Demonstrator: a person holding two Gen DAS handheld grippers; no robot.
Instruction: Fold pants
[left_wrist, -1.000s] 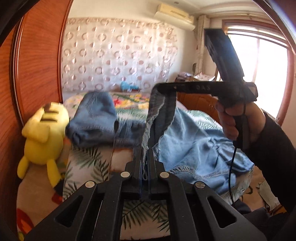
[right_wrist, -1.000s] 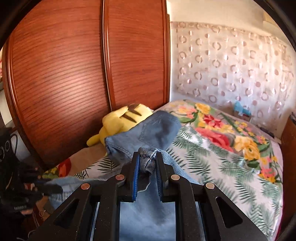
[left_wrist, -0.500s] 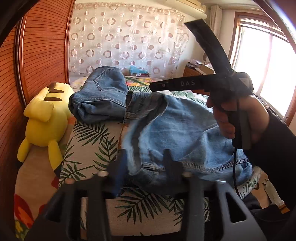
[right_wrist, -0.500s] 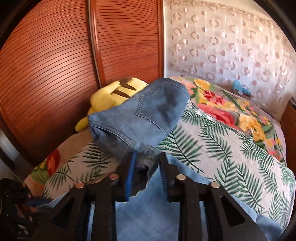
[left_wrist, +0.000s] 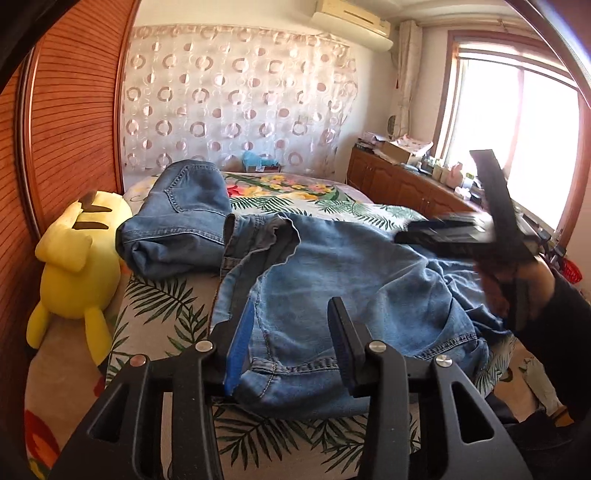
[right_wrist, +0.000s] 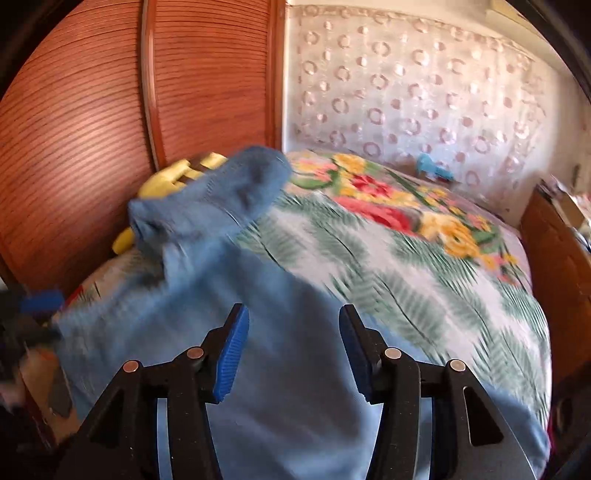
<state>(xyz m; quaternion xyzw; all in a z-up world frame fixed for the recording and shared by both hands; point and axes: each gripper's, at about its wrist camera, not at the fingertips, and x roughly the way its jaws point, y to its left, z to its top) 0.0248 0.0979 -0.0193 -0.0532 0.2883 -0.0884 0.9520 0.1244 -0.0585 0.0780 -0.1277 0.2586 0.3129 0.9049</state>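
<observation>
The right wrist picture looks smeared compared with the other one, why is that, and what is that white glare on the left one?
Right wrist view: motion blur smears the jeans and floral bedspread, while the gripper's own jaws stay sharp. Left wrist view: mostly crisp, but the window is blown out white, the right gripper is blurred, and the fisheye bends the wardrobe edges.

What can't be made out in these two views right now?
- Right wrist view: whole picture motion-blurred; the jeans show no seams or folds.
- Left wrist view: right gripper smeared; its tips are hard to tell there.
- Yellow plush toy: mostly hidden behind the second pair of jeans in the right wrist view.
- Jeans legs: cut off past the bed edge, behind the left gripper.
</observation>
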